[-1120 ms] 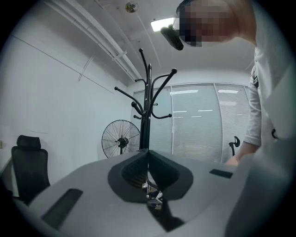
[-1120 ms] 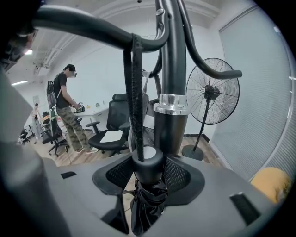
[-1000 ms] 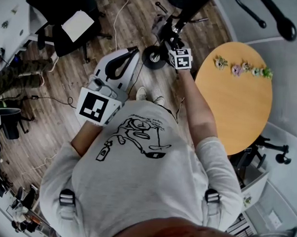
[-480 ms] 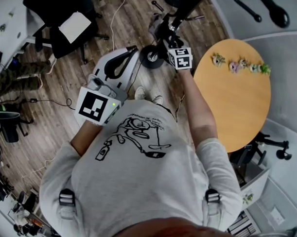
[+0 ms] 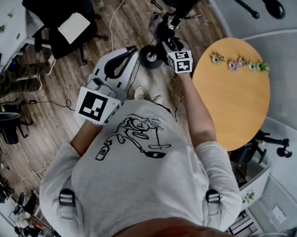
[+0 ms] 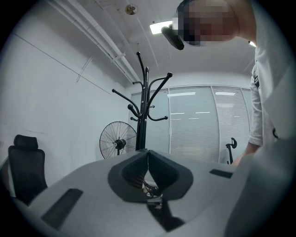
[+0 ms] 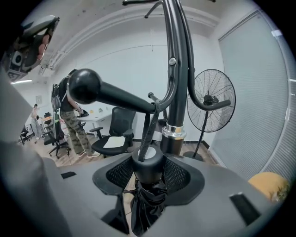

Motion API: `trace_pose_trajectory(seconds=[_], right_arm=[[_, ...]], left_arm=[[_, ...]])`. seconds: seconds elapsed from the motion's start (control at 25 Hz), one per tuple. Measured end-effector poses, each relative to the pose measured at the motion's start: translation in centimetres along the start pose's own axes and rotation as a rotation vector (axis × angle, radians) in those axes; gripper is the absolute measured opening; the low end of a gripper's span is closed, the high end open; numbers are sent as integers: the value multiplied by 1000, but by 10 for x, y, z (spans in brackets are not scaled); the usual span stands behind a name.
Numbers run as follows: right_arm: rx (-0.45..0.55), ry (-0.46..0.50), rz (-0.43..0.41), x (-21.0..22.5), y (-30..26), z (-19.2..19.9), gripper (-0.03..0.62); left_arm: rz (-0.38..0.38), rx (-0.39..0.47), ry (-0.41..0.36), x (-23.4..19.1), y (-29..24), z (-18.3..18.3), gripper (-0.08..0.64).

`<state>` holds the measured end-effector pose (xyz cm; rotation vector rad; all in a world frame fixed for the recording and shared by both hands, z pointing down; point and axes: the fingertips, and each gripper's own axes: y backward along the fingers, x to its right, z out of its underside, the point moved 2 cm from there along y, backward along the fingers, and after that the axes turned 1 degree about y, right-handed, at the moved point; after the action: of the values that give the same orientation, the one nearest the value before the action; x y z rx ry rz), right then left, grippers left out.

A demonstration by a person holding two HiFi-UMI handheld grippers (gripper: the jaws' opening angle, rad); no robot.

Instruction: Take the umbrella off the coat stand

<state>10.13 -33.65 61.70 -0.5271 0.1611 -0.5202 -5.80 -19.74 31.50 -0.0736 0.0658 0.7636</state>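
From the head view, my left gripper is held out in front of my chest. My right gripper reaches further ahead, near the round table's edge.

In the left gripper view, the jaws are pressed together on nothing, with the coat stand ahead.

In the right gripper view, the jaws clamp the umbrella's black handle. Its strap runs up to a ball-tipped peg on the stand.

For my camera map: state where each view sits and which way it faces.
Head view: on the person's head, steeply down at shirt, arms, left gripper, right gripper.
Left gripper view: on that gripper, level toward the coat stand; sleeve at right.
Right gripper view: on that gripper, facing the umbrella in its jaws.
Shared: both gripper views show coat stand and fan.
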Motion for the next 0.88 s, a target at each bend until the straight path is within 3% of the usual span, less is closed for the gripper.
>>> trace_pose_trajectory(seconds=[0.88], right_arm=[[32,-46,-22,-18,39,-15,213]], left_arm=[[30,16,-17,16,-4,-3,9]])
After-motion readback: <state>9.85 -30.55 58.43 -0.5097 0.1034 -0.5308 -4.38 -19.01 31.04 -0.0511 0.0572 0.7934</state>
